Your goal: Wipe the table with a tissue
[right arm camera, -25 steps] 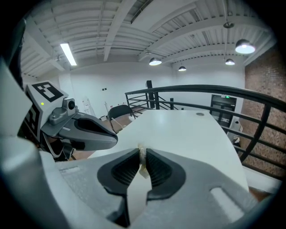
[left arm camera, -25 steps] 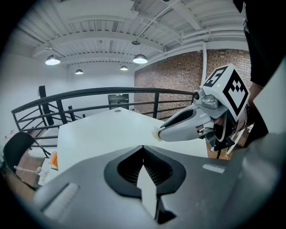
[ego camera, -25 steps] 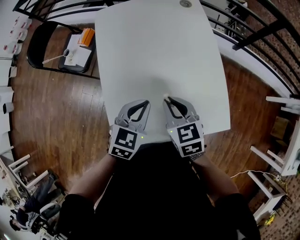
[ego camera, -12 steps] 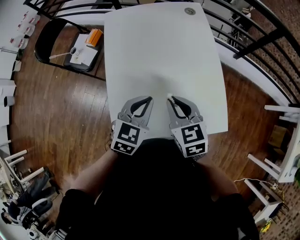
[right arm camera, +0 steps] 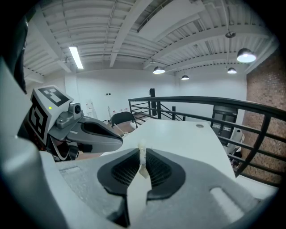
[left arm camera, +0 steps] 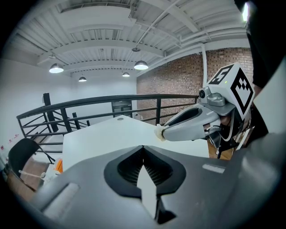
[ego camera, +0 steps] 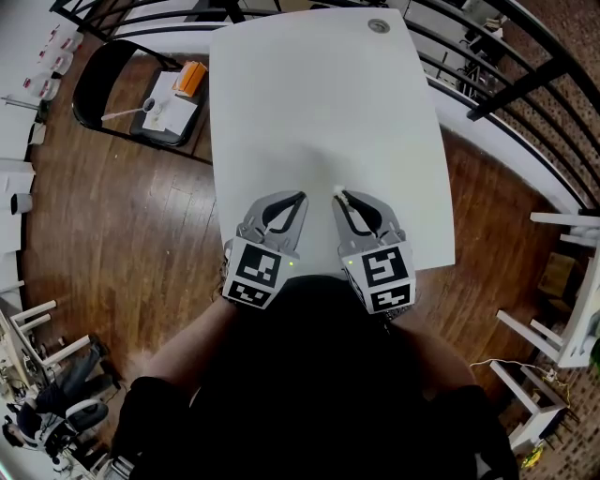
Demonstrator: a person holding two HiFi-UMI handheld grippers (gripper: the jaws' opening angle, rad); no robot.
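Note:
The white table [ego camera: 319,103] lies ahead of me. Both grippers hover side by side over its near edge. My right gripper [ego camera: 341,195] is shut on a small wad of white tissue [ego camera: 337,190], which pokes out beyond its tips. The right gripper view has the tissue [right arm camera: 142,157] pinched between the jaws. My left gripper [ego camera: 301,197] is shut with nothing in it, a little to the left of the right one. The left gripper view looks past its closed jaws [left arm camera: 143,149] to the right gripper [left arm camera: 166,133] and the tissue [left arm camera: 158,132] at its tip.
A round grommet [ego camera: 378,25] sits in the table's far edge. A black folding chair [ego camera: 103,80] stands at the left with white paper, a small cup and an orange box [ego camera: 190,77] on it. A black railing [ego camera: 506,84] runs behind and to the right. White furniture [ego camera: 562,319] stands on the wooden floor.
The head view has shifted slightly, so table and grippers sit a little further right. Both grippers stay shut in the same pose, the tissue still held.

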